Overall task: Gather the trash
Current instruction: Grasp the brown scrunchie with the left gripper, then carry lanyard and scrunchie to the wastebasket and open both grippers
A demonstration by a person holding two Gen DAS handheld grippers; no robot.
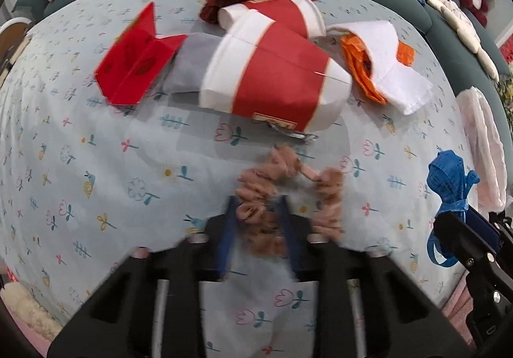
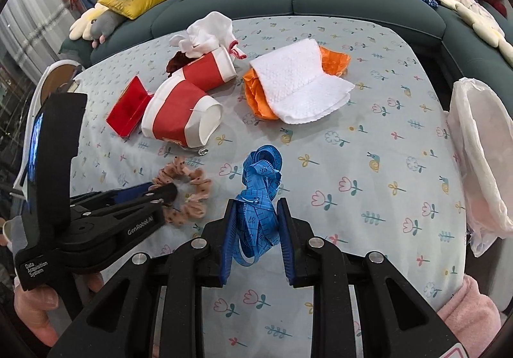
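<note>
Clamping two soft items for the white bag.

Left gripper (image 1: 258, 213) pinched on the pink scrunchie (image 1: 282, 194); right gripper (image 2: 256, 217) closed on the bunched blue tape measure (image 2: 259, 184). Beyond: two tipped red-and-white paper cups (image 2: 179, 114), red card (image 2: 126, 112), white towel (image 2: 301, 85) over orange wrapper. Bag (image 2: 481, 159) waits at the cloth's right edge; lift clear so trailing tape loops don't snag.

Tabletop (image 2: 368, 172), pale blue flower-print cloth. On it: 2 red-and-white paper cups (image 2: 179, 114) on their sides, red folded card (image 2: 126, 111), white towel (image 2: 301, 85) over orange plastic (image 2: 256, 98), white crumpled cloth (image 2: 205, 30), peach scrunchie (image 2: 189, 194).
</note>
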